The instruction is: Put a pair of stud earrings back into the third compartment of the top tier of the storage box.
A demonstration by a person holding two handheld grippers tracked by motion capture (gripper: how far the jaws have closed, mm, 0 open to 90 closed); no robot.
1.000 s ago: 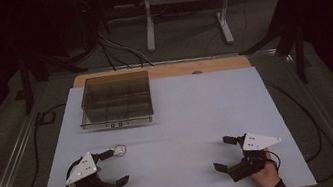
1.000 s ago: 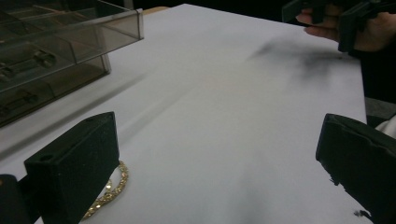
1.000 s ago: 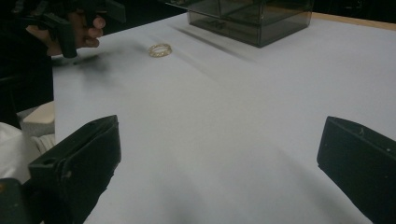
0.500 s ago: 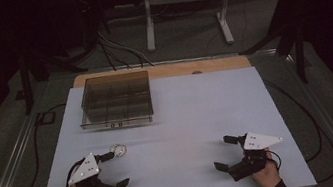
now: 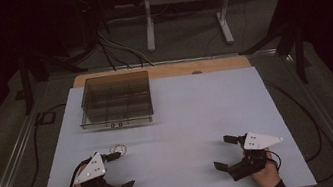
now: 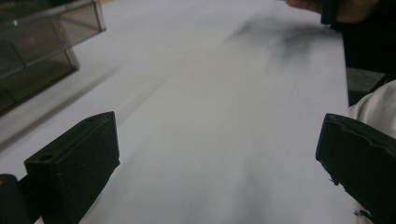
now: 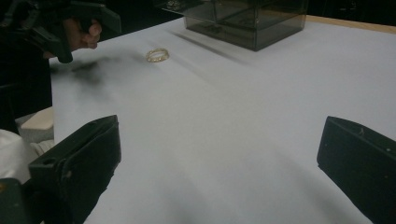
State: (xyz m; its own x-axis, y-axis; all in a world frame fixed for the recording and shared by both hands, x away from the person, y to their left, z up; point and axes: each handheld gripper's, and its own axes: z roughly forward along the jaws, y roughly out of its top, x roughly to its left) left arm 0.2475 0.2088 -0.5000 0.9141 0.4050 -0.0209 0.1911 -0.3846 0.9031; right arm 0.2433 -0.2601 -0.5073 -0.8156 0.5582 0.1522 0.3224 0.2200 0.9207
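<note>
Jaws of the left claw (image 5: 119, 171) stand wide apart with nothing between them, low over the near left part of the pale grey tabletop (image 5: 193, 114). A small gold-coloured ring (image 5: 118, 147) lies flat just beyond that claw, apart from its far jaw. The right claw (image 5: 225, 153) is equally wide and empty, near the front right. A smoky transparent plastic compartment box (image 5: 115, 100) sits farther back on the left.

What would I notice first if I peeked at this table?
Probably the smoky see-through box with compartments at the far left of the white table. Next, the two open black hand-held grippers near the front edge, left and right, and a little gold ring beside the left one.
</note>
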